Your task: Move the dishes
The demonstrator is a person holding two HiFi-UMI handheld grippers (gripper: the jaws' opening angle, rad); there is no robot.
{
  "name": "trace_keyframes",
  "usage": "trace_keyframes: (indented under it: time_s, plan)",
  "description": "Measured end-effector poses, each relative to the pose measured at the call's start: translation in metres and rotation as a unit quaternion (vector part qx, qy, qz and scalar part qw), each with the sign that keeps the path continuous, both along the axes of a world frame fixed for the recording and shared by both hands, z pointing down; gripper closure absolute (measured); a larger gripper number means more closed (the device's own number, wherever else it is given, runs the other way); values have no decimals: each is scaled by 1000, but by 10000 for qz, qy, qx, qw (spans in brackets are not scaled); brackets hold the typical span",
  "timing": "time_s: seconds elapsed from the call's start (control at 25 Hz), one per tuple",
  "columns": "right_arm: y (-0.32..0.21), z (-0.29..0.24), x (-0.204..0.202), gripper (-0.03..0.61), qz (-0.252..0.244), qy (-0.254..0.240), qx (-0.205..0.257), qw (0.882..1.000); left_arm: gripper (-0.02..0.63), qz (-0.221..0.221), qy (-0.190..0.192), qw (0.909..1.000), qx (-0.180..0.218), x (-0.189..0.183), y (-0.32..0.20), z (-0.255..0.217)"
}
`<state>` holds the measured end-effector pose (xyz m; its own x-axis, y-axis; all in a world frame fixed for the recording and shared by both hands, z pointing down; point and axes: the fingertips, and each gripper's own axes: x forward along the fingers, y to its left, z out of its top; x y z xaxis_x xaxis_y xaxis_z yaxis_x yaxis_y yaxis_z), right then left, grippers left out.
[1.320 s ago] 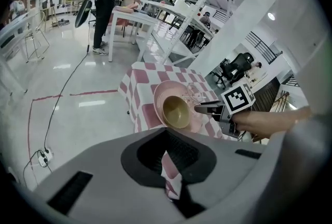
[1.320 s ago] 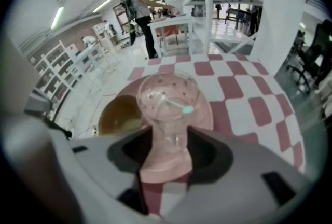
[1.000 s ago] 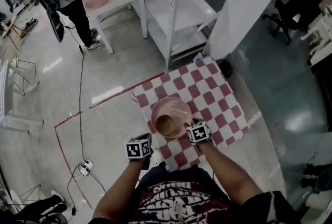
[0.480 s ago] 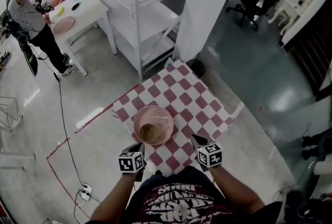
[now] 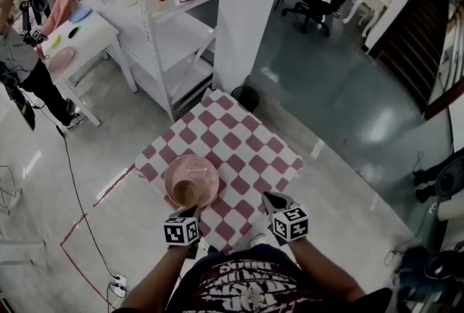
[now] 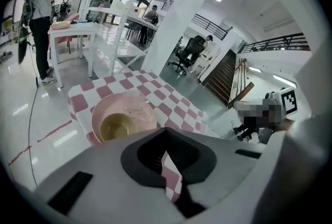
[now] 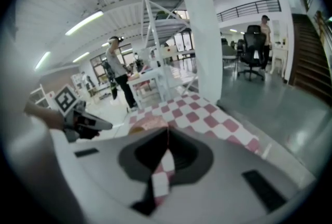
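Note:
A pink plate (image 5: 190, 181) with a brownish bowl (image 5: 184, 192) on it sits at the near left of the small table with a red and white checked cloth (image 5: 239, 145). My left gripper (image 5: 191, 213) hovers shut and empty just short of the plate's near rim. My right gripper (image 5: 269, 198) is shut and empty over the table's near right edge, apart from the plate. The left gripper view shows the plate (image 6: 129, 109) and bowl (image 6: 115, 127) beyond the closed jaws. In the right gripper view the plate (image 7: 150, 124) lies ahead, with the left gripper (image 7: 85, 122) beside it.
A white shelving rack (image 5: 156, 29) and a white pillar (image 5: 246, 7) stand behind the table. At the far left a person (image 5: 22, 65) works at a white table (image 5: 80, 36) with dishes. A cable and power strip (image 5: 116, 281) lie on the floor at the left. Stairs (image 5: 413, 36) rise at the right.
My right gripper has left the plate's right rim, closed, and drawn back to the table's near edge. The left gripper has shifted up beside the plate. The head view has swung.

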<state>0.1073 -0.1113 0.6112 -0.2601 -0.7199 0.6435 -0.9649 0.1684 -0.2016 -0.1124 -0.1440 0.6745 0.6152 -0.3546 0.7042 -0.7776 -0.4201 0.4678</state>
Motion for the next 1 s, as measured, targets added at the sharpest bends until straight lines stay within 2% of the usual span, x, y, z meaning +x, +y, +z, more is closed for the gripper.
trace_keyframes:
  time_s: [0.2, 0.48, 0.72, 0.88, 1.0]
  plan:
    - [18, 0, 17, 543, -212, -224, 36, 9995, 590, -136, -23, 9999, 81, 32, 7, -5]
    - [47, 3, 49, 543, -611, -712, -5, 9956, 589, -567, -216, 9980, 193, 68, 34, -23]
    - [62, 1, 48, 543, -1159, -1092, 42, 9872, 589, -1111, -559, 9920, 211, 60, 82, -30]
    - [64, 7, 20, 543, -1631, -1251, -39, 9786, 589, -1379, -802, 9871, 155, 41, 104, -29]
    - [64, 11, 6, 543, -1743, -1324, -73, 9757, 589, -1472, -900, 9849, 132, 25, 109, -27]
